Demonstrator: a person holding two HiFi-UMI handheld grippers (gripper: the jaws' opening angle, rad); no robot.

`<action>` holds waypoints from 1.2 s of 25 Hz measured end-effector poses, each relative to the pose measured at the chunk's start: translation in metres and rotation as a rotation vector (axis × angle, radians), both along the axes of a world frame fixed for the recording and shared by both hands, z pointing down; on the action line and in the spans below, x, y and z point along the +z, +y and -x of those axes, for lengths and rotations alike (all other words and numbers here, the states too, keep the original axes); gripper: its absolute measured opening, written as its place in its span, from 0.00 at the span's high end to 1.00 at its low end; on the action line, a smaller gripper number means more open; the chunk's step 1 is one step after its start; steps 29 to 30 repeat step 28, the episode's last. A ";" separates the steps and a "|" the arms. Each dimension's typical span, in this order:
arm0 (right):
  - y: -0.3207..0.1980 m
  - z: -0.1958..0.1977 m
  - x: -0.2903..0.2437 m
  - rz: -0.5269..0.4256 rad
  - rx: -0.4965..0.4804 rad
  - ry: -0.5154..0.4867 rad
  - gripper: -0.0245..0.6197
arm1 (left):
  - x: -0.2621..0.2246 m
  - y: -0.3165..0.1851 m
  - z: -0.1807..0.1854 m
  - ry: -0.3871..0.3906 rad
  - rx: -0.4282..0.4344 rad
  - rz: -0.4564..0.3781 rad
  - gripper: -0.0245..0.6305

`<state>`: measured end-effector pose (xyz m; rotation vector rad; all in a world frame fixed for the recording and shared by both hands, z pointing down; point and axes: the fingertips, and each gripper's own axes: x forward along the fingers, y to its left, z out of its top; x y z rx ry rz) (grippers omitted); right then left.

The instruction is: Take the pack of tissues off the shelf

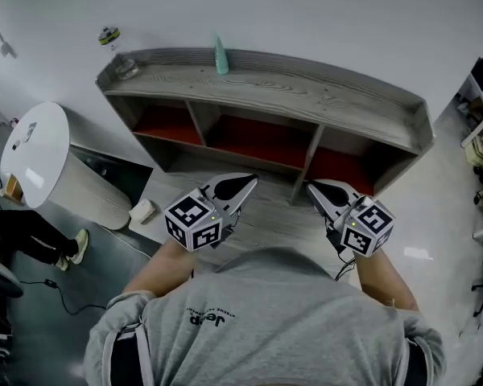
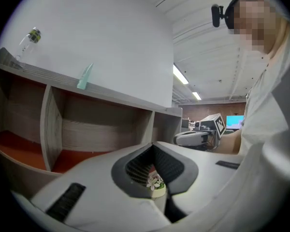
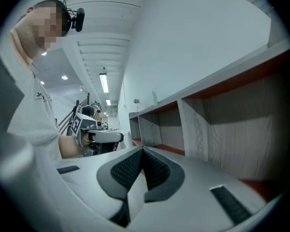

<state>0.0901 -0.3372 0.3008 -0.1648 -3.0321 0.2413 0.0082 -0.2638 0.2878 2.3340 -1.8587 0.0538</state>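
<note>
Shelving (image 1: 306,95) in grey wood stands against the wall in the head view, a teal thing (image 1: 221,57) upright on its top. The left gripper (image 1: 249,182) and right gripper (image 1: 312,187) are held near the person's chest, well short of the compartments. Along the left gripper's own view, its jaws are clenched on the pack of tissues (image 2: 157,183), small, cream and flower-printed, wedged low between the ribbed pads, clear of the shelving. Along the right gripper's view, the pads meet with nothing between them
</note>
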 end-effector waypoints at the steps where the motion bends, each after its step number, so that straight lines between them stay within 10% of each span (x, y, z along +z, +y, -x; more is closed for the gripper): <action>1: -0.001 -0.003 -0.002 0.003 0.001 -0.009 0.93 | 0.001 -0.001 -0.003 0.001 0.006 0.001 0.95; 30: 0.006 -0.008 -0.010 -0.043 0.005 -0.012 0.94 | -0.001 0.008 -0.002 0.004 0.013 -0.008 0.95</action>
